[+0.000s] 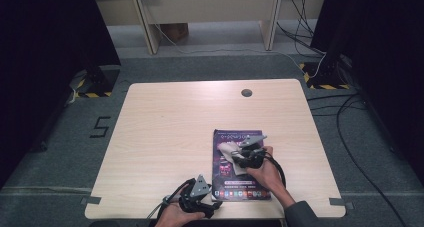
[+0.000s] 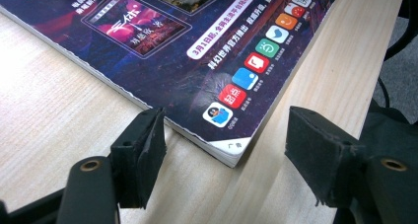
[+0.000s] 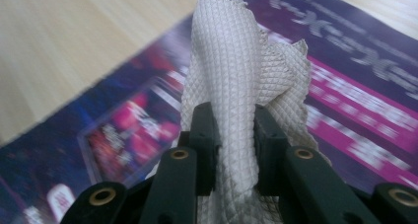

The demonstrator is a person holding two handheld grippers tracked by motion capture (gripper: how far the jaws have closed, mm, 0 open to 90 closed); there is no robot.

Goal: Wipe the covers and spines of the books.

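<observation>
A thick magazine (image 1: 227, 187) with a purple cover lies on the wooden table (image 1: 165, 137), toward the front right. On its cover rests a white waffle-textured cloth (image 1: 229, 154), and my right gripper (image 1: 240, 156) is shut on it. In the right gripper view the cloth (image 3: 231, 76) is bunched between the pads of the right gripper (image 3: 234, 115), above the magazine (image 3: 355, 81). My left gripper (image 1: 212, 204) sits at the magazine's near left corner. In the left gripper view the left gripper (image 2: 226, 123) stands open, its jaws straddling that corner of the magazine (image 2: 197, 46).
A round cable hole (image 1: 246, 92) sits near the table's far edge. The table's front edge runs just below both hands. Cables (image 1: 350, 137) trail over the grey floor to the right. Wooden furniture legs (image 1: 150, 32) stand behind.
</observation>
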